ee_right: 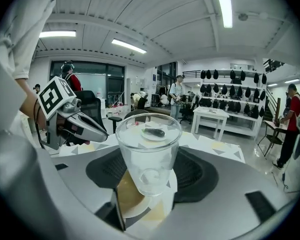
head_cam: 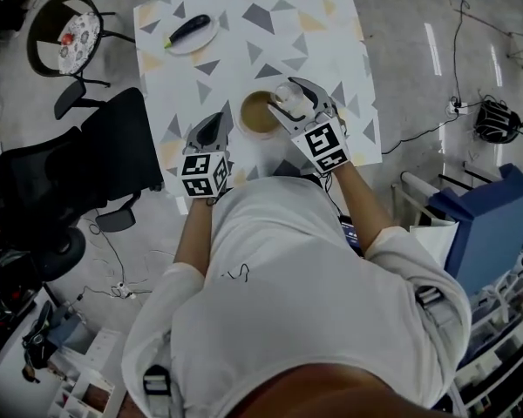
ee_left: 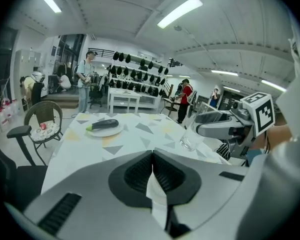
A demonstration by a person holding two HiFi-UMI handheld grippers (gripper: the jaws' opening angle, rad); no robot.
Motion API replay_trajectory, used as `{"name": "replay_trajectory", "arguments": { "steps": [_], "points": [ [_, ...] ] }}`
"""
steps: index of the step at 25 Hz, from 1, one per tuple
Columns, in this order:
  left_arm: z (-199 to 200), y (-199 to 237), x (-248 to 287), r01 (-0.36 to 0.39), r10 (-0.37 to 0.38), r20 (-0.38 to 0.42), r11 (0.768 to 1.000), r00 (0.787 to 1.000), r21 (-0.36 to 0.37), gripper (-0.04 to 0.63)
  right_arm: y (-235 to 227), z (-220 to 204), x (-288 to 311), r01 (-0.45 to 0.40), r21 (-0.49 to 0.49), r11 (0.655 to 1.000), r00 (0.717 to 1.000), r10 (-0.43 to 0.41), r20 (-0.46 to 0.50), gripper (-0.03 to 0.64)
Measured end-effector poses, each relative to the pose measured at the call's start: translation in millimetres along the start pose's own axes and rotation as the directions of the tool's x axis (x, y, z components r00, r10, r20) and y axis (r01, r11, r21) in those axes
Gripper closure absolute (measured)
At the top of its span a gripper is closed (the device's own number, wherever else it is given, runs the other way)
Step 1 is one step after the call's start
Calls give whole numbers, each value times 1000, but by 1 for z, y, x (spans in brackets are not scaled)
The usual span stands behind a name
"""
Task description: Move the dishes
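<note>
Head view dim, dark at corners; light streaks on floor (head_cam: 433, 49). Gripper views brighter, lit by ceiling strips (ee_left: 182, 11); strong fisheye bending, black round borders, background soft.

A grey floor (head_cam: 401, 24) is seen beneath a bench (head_cam: 261, 59) patterned with grey and yellow triangles. A black office chair (head_cam: 78, 172) is set just beside the bench's left edge, and a round wicker chair (head_cam: 65, 33) is placed further off. Cables (head_cam: 458, 50) are strewn over the floor near a blue box (head_cam: 492, 220). The white ribbed ceiling (ee_right: 140, 14) is lit by strip lights (ee_left: 182, 11). Rows of dark rounded items (ee_left: 140, 64) are hung on the far wall above a white table (ee_left: 124, 96).
</note>
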State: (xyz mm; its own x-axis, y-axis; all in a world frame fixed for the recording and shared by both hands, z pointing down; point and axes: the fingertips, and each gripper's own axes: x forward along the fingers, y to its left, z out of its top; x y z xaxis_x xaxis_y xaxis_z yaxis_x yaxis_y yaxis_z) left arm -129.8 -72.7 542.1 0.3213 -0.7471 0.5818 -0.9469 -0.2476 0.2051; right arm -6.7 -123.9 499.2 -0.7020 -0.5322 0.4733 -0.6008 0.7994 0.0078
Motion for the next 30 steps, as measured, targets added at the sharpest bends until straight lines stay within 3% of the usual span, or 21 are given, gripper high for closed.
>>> {"name": "replay_trajectory", "arguments": {
  "steps": [16,30],
  "points": [
    [13,-48,31,83,-82,-14,995,997,54,575,-50,-25,-46,125,48,991,992,-124,-24,344],
    [5,-50,36,41,-40,-40,999,998,33,575,-73,-67,-40,119,76,990,989,-112,-95,344]
  ]
}}
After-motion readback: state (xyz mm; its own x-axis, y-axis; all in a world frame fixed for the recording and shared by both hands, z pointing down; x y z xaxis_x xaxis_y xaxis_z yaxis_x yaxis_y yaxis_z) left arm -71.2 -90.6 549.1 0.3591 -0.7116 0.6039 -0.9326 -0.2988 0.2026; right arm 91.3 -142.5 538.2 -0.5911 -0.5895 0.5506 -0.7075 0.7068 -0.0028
